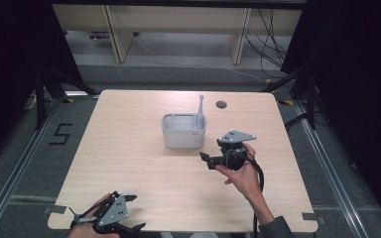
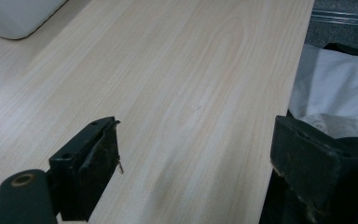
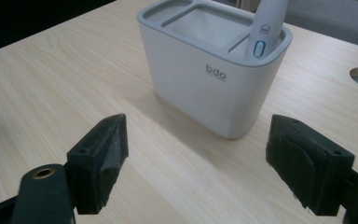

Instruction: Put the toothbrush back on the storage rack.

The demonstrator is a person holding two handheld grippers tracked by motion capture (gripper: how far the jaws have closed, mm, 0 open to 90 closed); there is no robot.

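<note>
I judge the toothbrush (image 3: 265, 28) already seated in the holder (image 3: 205, 88), with my right gripper (image 3: 205, 163) gaping empty nearby and my left gripper (image 2: 196, 163) likewise spread, idle.

The table (image 1: 129, 163) is seen from above in the high view, which is aimed forward and down from the person's side, quite far away. The left gripper view is taken low and very near the tabletop at its front edge, and a corner of the holder (image 2: 18, 18) is caught at the top left. The right gripper view is pointed at the holder (image 3: 205, 88) from close by. The holder (image 1: 183, 131) and the tabletop are shared by all three views.
</note>
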